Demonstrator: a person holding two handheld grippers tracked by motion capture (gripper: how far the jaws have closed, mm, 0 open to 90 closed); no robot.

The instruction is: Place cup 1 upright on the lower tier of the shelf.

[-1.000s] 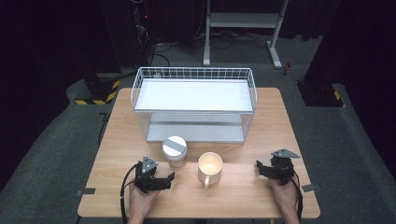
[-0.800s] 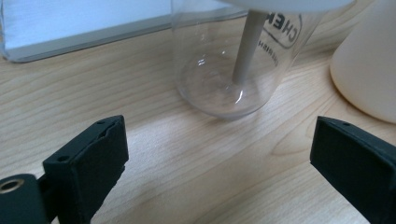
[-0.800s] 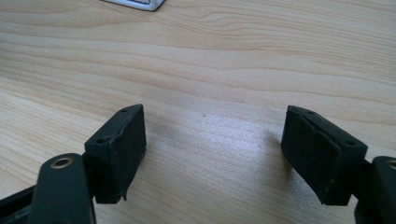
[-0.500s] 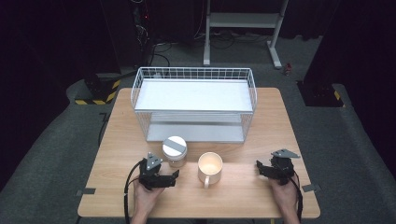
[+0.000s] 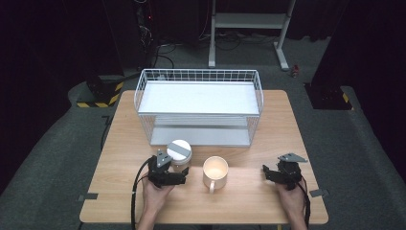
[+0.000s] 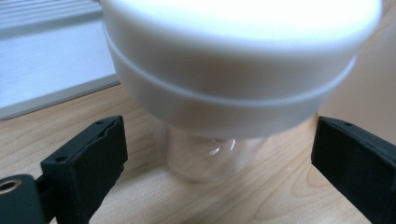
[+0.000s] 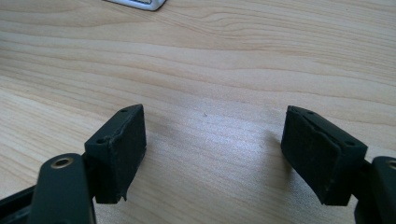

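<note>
On the near part of the table stands a clear jar with a white lid, just in front of the wire basket. Left of a cream mug, the left gripper sits close against the jar's near side. From the left gripper view, the jar stands upright between the two black jaws, which are spread wide with a gap on each side, so nothing is grasped. Over at the table's right edge, the right gripper rests low above bare wood, its jaws parted and empty, well apart from the mug.
</note>
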